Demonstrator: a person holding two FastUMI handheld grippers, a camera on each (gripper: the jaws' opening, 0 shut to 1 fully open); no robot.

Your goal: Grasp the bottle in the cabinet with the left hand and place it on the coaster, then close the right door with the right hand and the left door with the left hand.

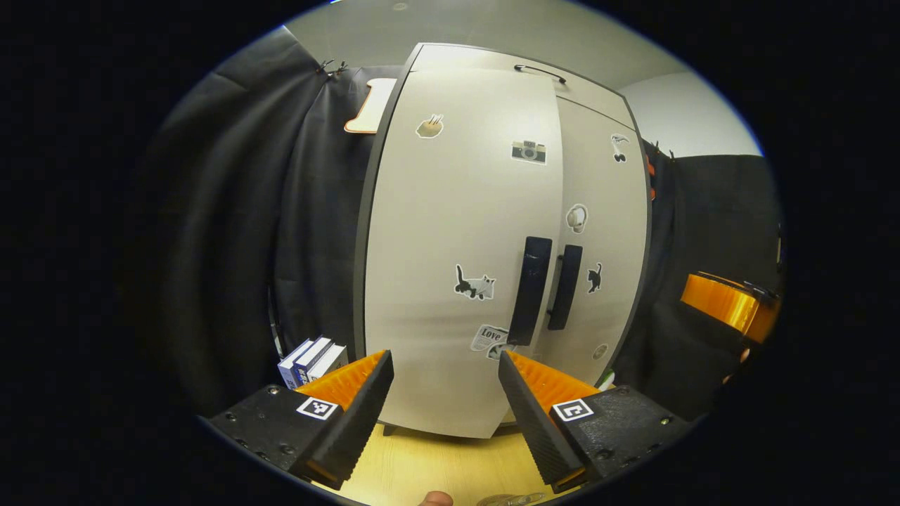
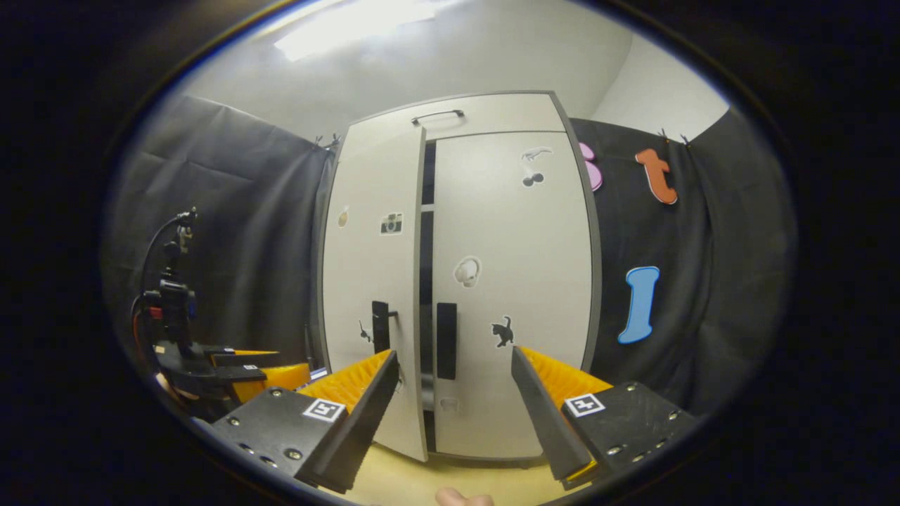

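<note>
Both grippers spread, holding nothing; cabinet doors ahead of them.

Left gripper (image 1: 444,369) fingers stood apart over the wooden tabletop (image 1: 422,467), facing the left door (image 1: 457,232), which sat slightly ajar with its handle (image 1: 529,289) just above the right-hand fingertip. Right gripper (image 2: 455,369) was likewise apart, pointing at the gap between the doors; right door (image 2: 513,281) looked shut behind it. Books (image 1: 313,360) stood left of the cabinet (image 1: 485,60). Bottle and coaster: couldn't tell where.
</note>
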